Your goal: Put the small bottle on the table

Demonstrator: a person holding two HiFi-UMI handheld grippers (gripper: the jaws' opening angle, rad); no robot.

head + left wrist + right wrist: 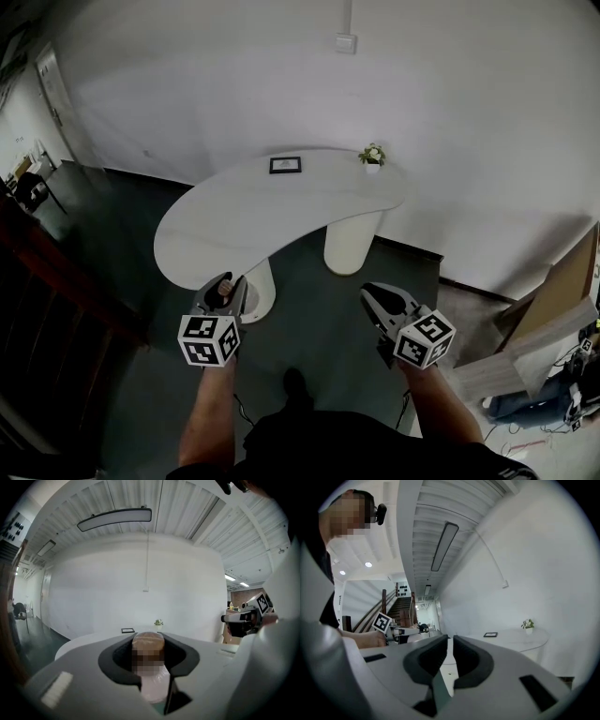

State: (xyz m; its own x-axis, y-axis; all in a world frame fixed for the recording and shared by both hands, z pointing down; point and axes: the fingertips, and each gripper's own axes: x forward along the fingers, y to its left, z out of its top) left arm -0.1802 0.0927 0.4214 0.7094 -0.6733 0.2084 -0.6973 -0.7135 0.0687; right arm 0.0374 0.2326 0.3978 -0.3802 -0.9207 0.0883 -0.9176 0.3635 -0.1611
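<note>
The small bottle [222,289], pale with a brown cap, stands between the jaws of my left gripper [225,281], which is shut on it. In the left gripper view the bottle [148,641] fills the gap of the left gripper [149,654]. The white curved table [281,211] lies just ahead of both grippers, and the bottle is short of its near edge, over the floor. My right gripper [372,297] hovers to the right at the same height. In its own view the right gripper [449,656] has its jaws almost together with nothing between them.
A small potted plant [372,156] and a dark picture frame [285,165] sit at the table's far side. Two white pedestal legs [352,244] hold the table up. A dark stair railing [37,291] runs at the left; boards and cardboard [553,309] lean at the right.
</note>
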